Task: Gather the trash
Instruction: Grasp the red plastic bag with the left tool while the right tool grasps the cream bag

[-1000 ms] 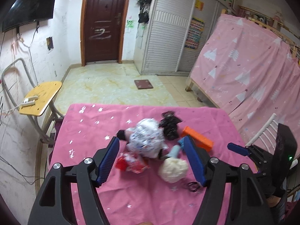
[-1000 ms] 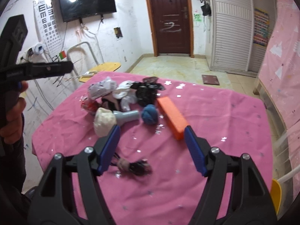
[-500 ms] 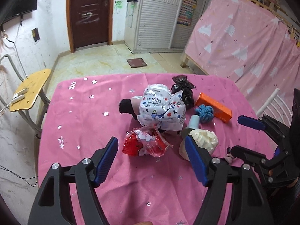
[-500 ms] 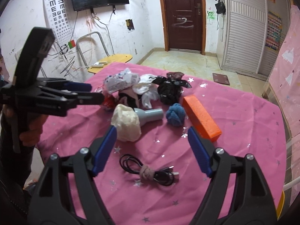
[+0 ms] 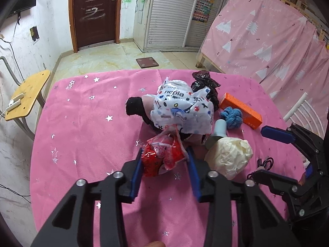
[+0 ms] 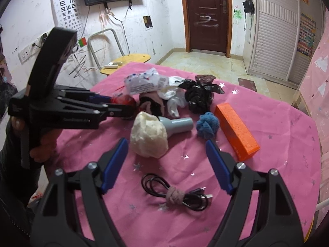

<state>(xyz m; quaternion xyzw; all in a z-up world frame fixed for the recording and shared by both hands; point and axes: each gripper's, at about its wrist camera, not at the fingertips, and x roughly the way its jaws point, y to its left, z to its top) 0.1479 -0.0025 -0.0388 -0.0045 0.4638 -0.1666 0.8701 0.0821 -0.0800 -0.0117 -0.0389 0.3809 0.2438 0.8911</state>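
Two grippers work over a pink starred surface (image 5: 86, 123) strewn with clutter. The left gripper (image 5: 164, 165) has its blue pads on either side of a crumpled red wrapper (image 5: 162, 156) near the front of the pile, apparently clenched on it; the foil bulges between the pads. The right gripper (image 6: 166, 162) hovers released, jaws wide, above a coiled black cable (image 6: 174, 193) and just short of a cream paper wad (image 6: 149, 138).

The red wrapper looks light, thin and crinkly, likely slippery where glossy, so a pinch across its bunched middle should hold better than one on a loose edge. The printed white plastic bag (image 5: 183, 111) behind it and the black plastic bag (image 5: 205, 86) should handle the same way: soft, weightless, best taken at a gathered fold.

The left wrist view shows the pads closing on the wrapper and the lettering on the white bag; the cable is barely visible there. The right wrist view shows the cable whole, the orange box (image 6: 236, 131), the blue yarn ball (image 6: 207, 127) and the grey funnel-shaped piece (image 6: 176, 124) laid out clearly, but the left gripper's body hides most of the wrapper.
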